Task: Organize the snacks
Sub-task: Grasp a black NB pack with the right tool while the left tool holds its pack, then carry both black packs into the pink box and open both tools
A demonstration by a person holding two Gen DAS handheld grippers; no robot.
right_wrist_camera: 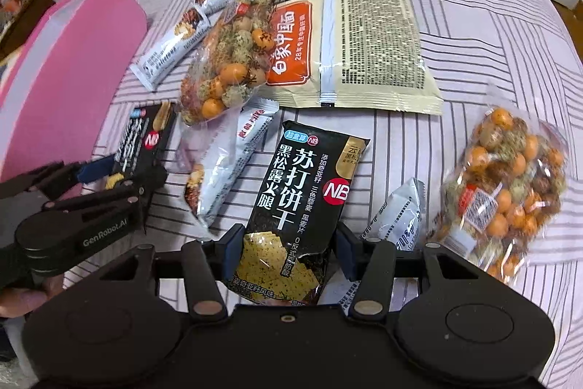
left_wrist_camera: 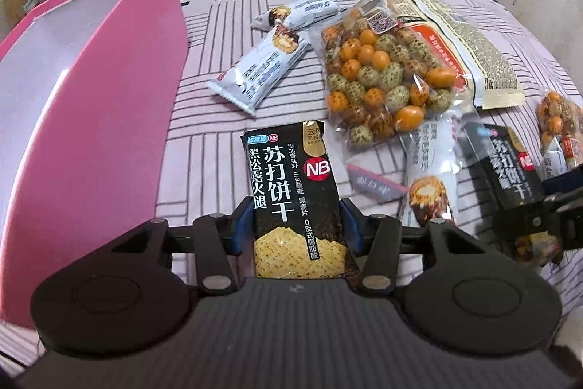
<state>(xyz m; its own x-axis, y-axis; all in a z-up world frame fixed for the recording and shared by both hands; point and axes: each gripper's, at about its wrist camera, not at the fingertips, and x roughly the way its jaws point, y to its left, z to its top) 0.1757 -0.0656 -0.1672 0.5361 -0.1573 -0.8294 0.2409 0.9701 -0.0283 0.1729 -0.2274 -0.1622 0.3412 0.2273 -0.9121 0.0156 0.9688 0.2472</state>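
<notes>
**A:** Left wrist view first. The left gripper (left_wrist_camera: 297, 225) has its blue pads against both long edges of a black, glossy soda-cracker packet (left_wrist_camera: 293, 195), so I read it as gripping that packet. Where should it go?

**B:** My guess is the tall pink-walled bin (left_wrist_camera: 94, 90), just to the left on the striped pink-and-white bedcover (left_wrist_camera: 204, 148). The packet's far end points away over the cover; whether it still touches the cloth I cannot tell. I'd raise it above the bin's wall before crossing, because the hold sits low on the packet and the free end could flop against the rim.

**A:** And the right wrist view?

**B:** The right gripper (right_wrist_camera: 288, 243) straddles a second black cracker packet (right_wrist_camera: 297, 203). The left pad meets its edge; a sliver of gap shows at the right pad, so I cannot tell whether it is really clamped. That packet lies between a white-grey snack bar wrapper (right_wrist_camera: 222, 166) and a small crumpled silver-white sachet (right_wrist_camera: 400, 217).

**A:** Risks there?

**B:** Catching the sachet. I'd confirm the squeeze, then lift straight up, keeping clear of the clear bag of orange and green coated nuts (right_wrist_camera: 510, 185).
</notes>
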